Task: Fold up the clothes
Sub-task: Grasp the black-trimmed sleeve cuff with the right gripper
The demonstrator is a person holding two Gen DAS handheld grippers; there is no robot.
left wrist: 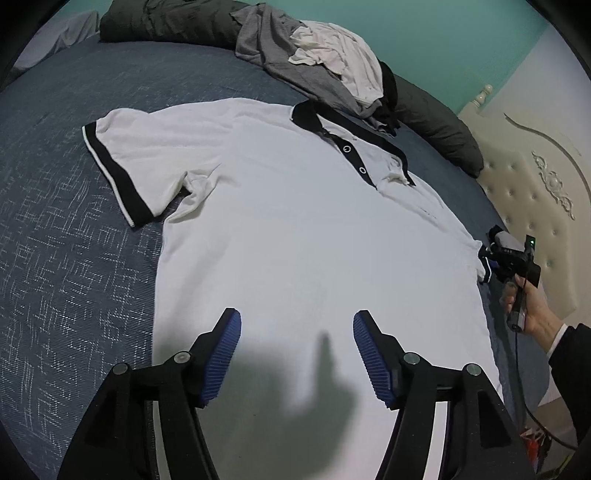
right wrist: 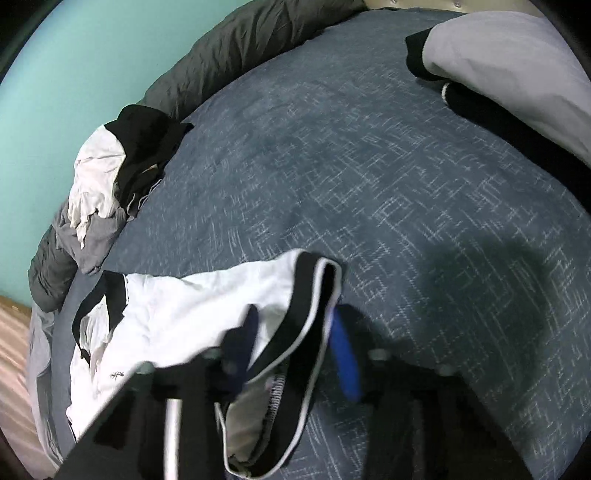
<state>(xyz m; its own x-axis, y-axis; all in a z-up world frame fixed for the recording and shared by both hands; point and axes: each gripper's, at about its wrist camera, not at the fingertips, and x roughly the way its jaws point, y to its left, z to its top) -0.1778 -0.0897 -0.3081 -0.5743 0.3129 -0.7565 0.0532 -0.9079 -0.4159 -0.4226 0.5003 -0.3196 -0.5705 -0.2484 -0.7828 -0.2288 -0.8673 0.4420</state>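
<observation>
Polo shirt, white with black collar and black sleeve bands, lies spread face-up on the blue patterned bedspread, collar toward one o'clock in the left wrist view. The left gripper hovers over the shirt's lower body at six o'clock, its blue-padded fingers well apart with only flat cloth below them. At three o'clock the right gripper, held in a hand, meets the shirt's right sleeve. The right wrist view, blurred, shows that sleeve's black band lying between the fingers, lifted and bunched; whether the pads press on it I cannot tell. A pile of unfolded clothes sits at twelve o'clock against a dark quilt.
</observation>
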